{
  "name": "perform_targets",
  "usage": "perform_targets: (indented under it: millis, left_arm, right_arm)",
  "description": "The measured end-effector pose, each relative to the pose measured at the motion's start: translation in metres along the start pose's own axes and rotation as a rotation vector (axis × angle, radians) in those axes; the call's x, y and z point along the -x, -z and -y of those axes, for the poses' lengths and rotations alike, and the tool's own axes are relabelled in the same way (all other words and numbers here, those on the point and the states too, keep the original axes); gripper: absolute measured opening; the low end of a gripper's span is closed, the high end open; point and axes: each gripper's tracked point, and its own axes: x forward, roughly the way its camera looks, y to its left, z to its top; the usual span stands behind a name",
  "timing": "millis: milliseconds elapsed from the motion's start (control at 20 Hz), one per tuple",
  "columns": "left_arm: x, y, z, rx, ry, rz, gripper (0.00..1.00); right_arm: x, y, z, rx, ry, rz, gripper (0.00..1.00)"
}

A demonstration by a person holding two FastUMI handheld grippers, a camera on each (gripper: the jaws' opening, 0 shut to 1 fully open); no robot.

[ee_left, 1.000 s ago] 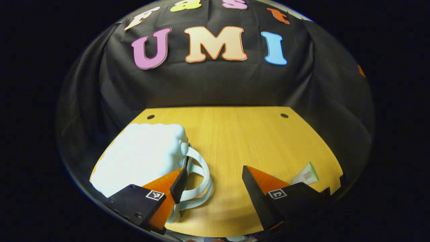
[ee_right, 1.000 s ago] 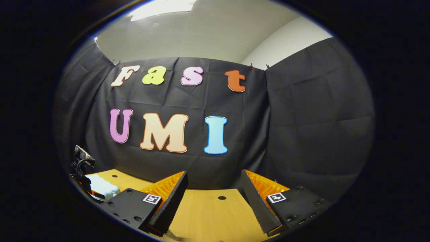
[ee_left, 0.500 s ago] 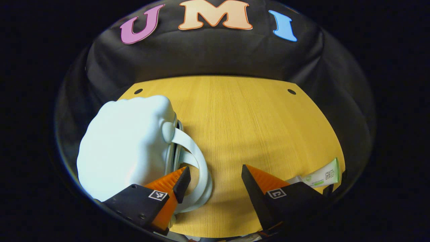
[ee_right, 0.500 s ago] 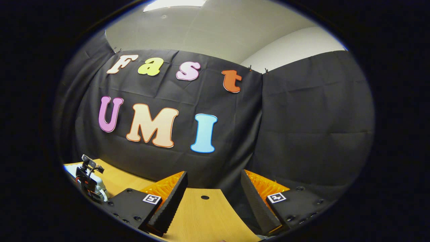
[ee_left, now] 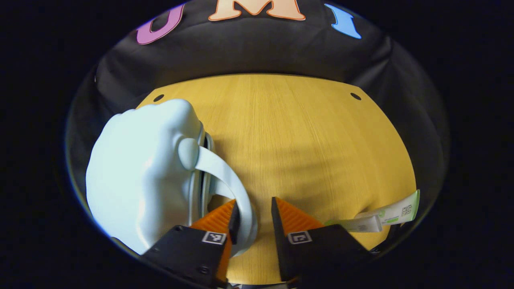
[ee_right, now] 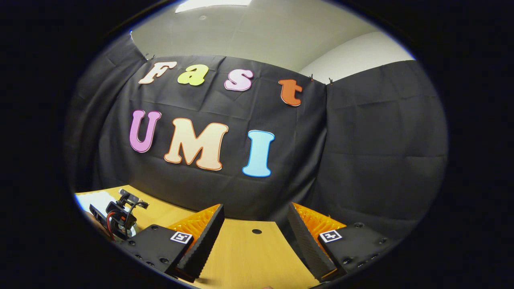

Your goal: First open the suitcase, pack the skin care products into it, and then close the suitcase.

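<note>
**Left fingers around the suitcase handle**

Nearest us, our left gripper [ee_left: 253, 214] has its fingers narrowed around the handle [ee_left: 237, 188] of the pale suitcase [ee_left: 136, 172], not clearly pinching it. Tubes [ee_left: 385, 216] sit at the table's [ee_left: 305, 136] right edge, with open wood beyond. Our right gripper [ee_right: 253, 230] hangs wide open, holding nothing.

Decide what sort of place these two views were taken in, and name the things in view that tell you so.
Most likely a small recording booth, not a home. Black cloth hangs as walls round a bare wooden table, a plain ceiling shows above the cloth, and the table holds a pale blue suitcase and skin care tubes.
</note>
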Motion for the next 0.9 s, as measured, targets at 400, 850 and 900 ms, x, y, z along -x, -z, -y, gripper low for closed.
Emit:
perform_targets:
  millis: [400,850,900]
  left_arm:
    - [0.036,-0.030,0.009,0.071,0.049,0.047,0.06]
    - [0.091,-0.070,-0.007,0.063,0.036,0.163,0.02]
    - [0.102,-0.079,-0.012,0.069,0.026,0.203,0.02]
  right_arm:
    - [-0.009,0.005,-0.013,-0.050,-0.058,0.005,0.98]
    - [-0.005,-0.003,-0.049,-0.145,-0.144,0.038,0.99]
    - [-0.004,-0.003,-0.055,-0.160,-0.158,0.037,0.99]
